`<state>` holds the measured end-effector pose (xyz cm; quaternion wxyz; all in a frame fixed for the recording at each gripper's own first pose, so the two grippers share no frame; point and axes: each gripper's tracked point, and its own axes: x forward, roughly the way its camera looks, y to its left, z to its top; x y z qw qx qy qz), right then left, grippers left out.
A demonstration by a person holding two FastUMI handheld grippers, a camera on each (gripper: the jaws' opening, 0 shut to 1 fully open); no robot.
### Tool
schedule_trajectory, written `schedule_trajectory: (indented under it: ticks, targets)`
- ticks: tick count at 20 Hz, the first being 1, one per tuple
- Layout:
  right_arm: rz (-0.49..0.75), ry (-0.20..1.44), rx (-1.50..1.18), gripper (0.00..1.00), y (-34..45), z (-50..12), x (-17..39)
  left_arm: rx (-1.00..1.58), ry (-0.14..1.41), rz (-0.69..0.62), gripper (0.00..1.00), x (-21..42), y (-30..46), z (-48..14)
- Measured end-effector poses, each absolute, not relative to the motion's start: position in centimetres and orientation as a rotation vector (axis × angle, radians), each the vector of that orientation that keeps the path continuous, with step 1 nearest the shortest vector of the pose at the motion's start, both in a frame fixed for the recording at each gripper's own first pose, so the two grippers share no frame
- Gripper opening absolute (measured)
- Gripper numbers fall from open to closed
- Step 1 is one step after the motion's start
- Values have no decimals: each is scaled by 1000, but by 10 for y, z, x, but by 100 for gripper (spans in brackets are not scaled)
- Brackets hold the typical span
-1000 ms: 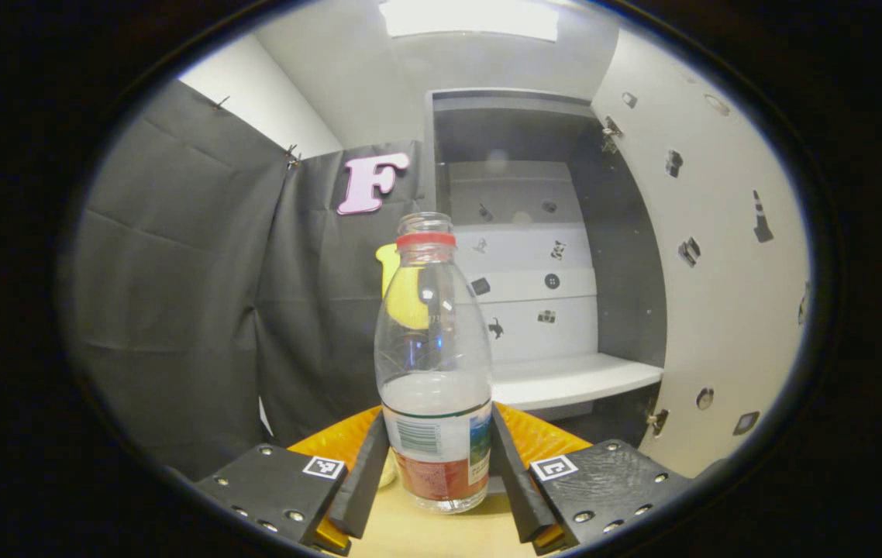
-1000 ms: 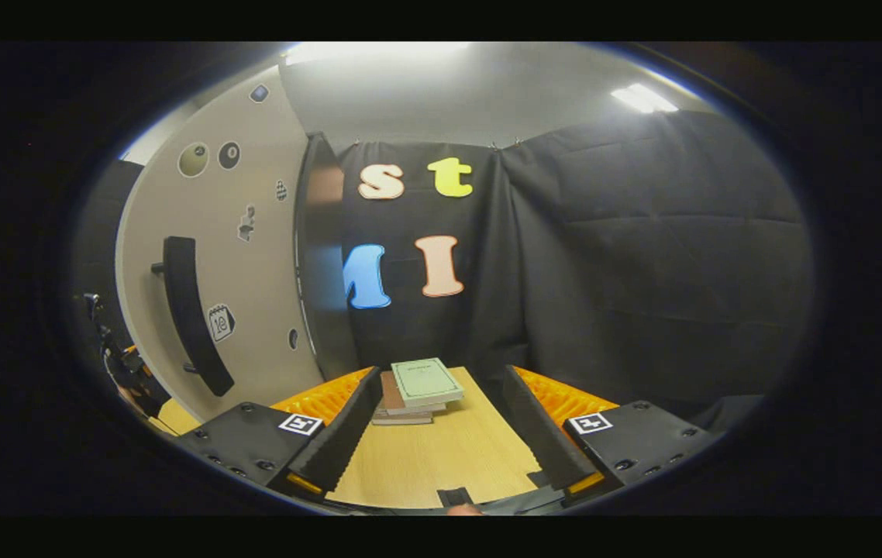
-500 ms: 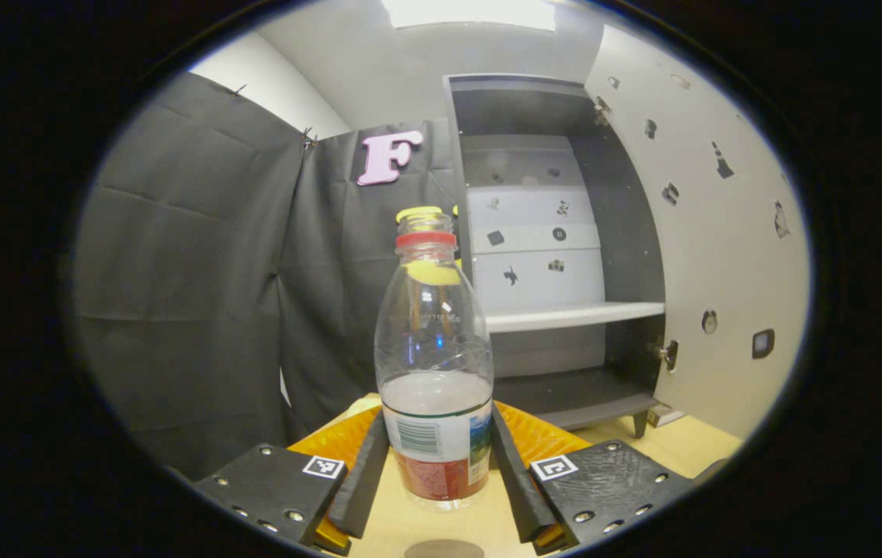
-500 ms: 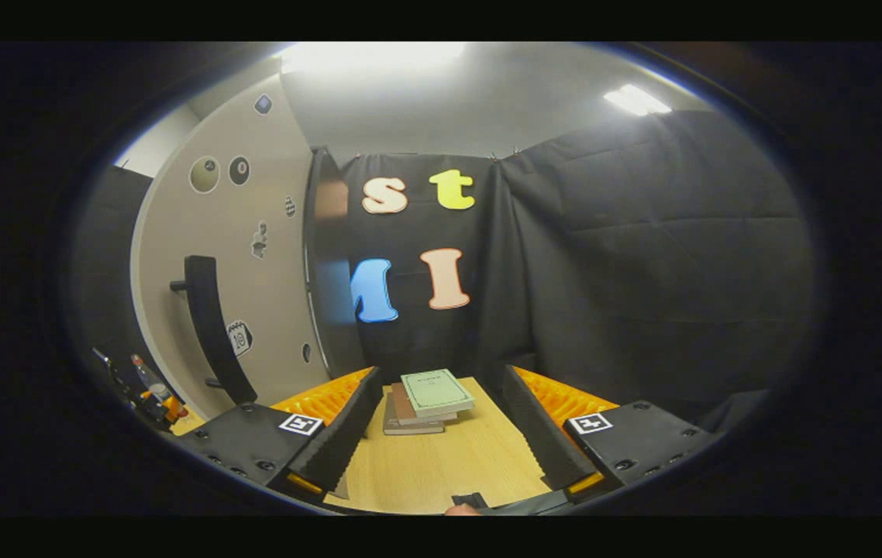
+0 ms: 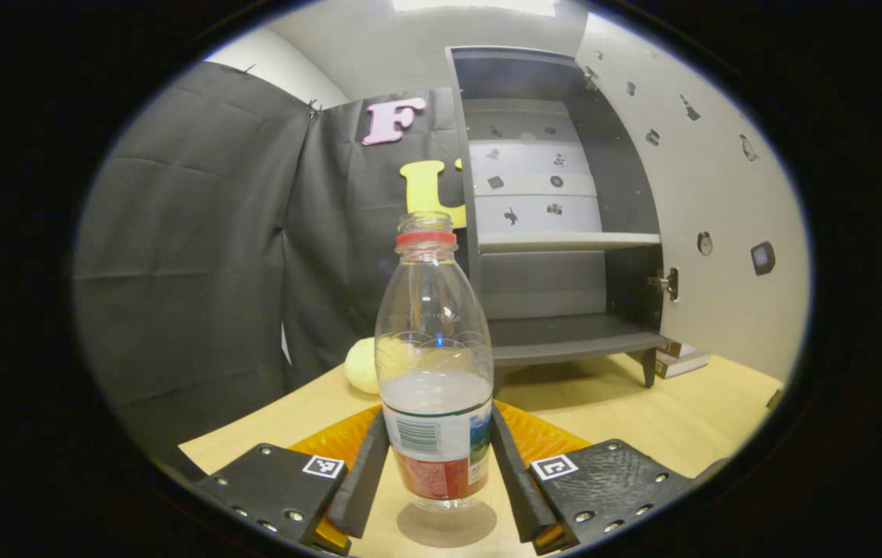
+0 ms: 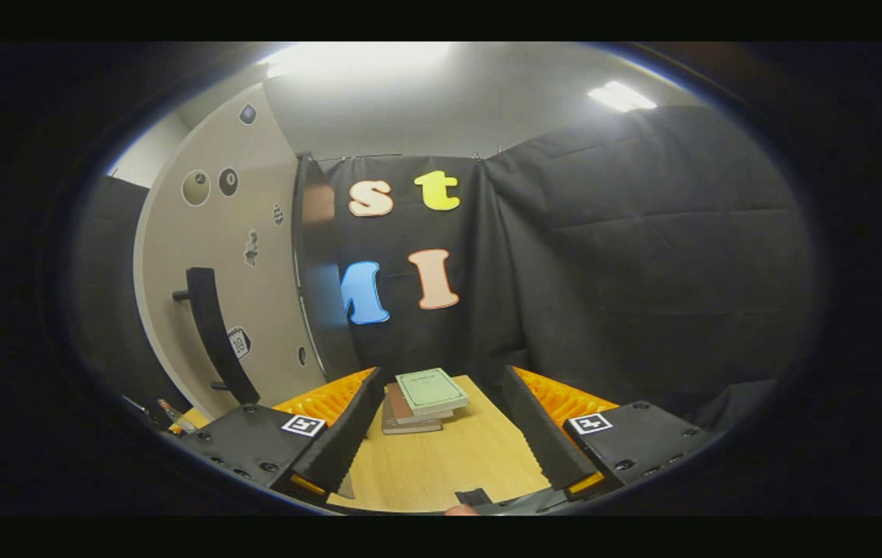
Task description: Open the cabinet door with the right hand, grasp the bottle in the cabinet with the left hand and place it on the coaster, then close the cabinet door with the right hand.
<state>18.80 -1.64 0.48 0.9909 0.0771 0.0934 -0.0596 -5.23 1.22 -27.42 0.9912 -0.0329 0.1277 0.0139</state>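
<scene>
Bottle (image 5: 434,364) (in left claw (image 5: 433,484)) now lower, above coaster (image 5: 446,525).

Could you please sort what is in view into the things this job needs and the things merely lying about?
For the job:
bottle, held in the left gripper
coaster
cabinet
cabinet door and its handle
right gripper

Lying about:
stack of books
pale round thing

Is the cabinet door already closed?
No: in the left gripper view the cabinet door stands swung open, showing the shelf inside.
</scene>
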Motion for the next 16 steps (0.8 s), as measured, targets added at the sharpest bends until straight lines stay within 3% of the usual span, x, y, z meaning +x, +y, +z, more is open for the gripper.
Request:
schedule_trajectory:
  ticks: [1, 3, 4, 6, 7, 9, 10, 11, 13, 16]
  targets:
    - [-113, 194, 154, 92, -13, 3, 188, -69, 260, 30, 72, -54, 12, -283]
    - [-100, 201, 152, 98, -7, 1, 189, -74, 273, 34, 72, -56, 12, -298]
    - [-96, 202, 146, 93, -6, 1, 188, -76, 281, 38, 72, -57, 13, -306]
    - [-88, 204, 135, 98, -2, 0, 188, -82, 294, 46, 72, -60, 15, -317]
    - [-83, 207, 136, 93, 0, -1, 189, -82, 297, 50, 72, -62, 15, -321]
    - [-63, 213, 154, 93, 6, -3, 190, -83, 316, 48, 70, -63, 13, -333]
    - [-59, 216, 159, 98, 7, -3, 191, -78, 328, 47, 70, -66, 12, -339]
    - [-59, 216, 157, 93, 6, -4, 192, -70, 323, 49, 70, -66, 12, -338]
    - [-55, 221, 158, 98, 7, -6, 193, -59, 314, 50, 71, -67, 8, -338]
    - [-36, 231, 169, 93, 13, -9, 197, -41, 322, 62, 71, -70, 7, -338]
